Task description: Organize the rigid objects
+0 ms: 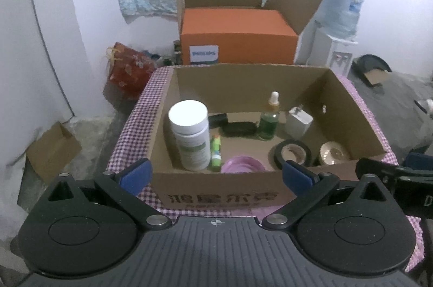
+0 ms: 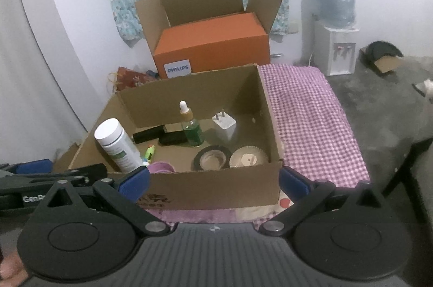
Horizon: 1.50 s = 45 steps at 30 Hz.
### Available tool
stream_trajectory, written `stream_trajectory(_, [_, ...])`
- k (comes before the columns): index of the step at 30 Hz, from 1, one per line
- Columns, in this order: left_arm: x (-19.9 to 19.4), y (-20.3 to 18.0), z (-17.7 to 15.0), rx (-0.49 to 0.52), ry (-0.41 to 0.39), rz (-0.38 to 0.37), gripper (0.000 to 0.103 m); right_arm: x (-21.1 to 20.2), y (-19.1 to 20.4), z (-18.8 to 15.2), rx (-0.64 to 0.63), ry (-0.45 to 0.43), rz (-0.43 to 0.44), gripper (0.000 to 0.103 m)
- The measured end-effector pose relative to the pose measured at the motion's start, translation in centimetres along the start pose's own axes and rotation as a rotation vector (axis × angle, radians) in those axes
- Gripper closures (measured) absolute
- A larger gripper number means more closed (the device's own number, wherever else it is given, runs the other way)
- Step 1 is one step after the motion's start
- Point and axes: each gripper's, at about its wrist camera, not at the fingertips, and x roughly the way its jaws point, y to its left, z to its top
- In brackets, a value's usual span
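Cardboard box [image 2: 216, 189] sits at the checked cloth's [image 2: 311, 124] left edge; both grippers' fingers [image 2: 135, 178] spread, empty.

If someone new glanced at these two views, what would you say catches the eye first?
Probably the open cardboard box on the purple checked cloth, with a tall white bottle at its left and a green dropper bottle near the back wall. Behind it, on the floor, sits a bright orange carton. Both hand-held grippers, left and right, hover open at the near edge, holding nothing.
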Motion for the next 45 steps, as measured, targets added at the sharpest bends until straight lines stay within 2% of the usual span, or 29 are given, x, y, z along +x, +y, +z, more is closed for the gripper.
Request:
stream_trajectory(14, [0.9, -0.6, -0.2, 0.032, 0.054, 0.016, 0.000, 2.1, 0.1, -0.4, -0.029, 0.035, -0.017, 0.000])
stream_trajectory(45, [1.1, -0.7, -0.1, 0.040, 0.062, 0.041, 0.000, 2.6, -0.1, -0.4, -0.047, 0.055, -0.027, 0.000])
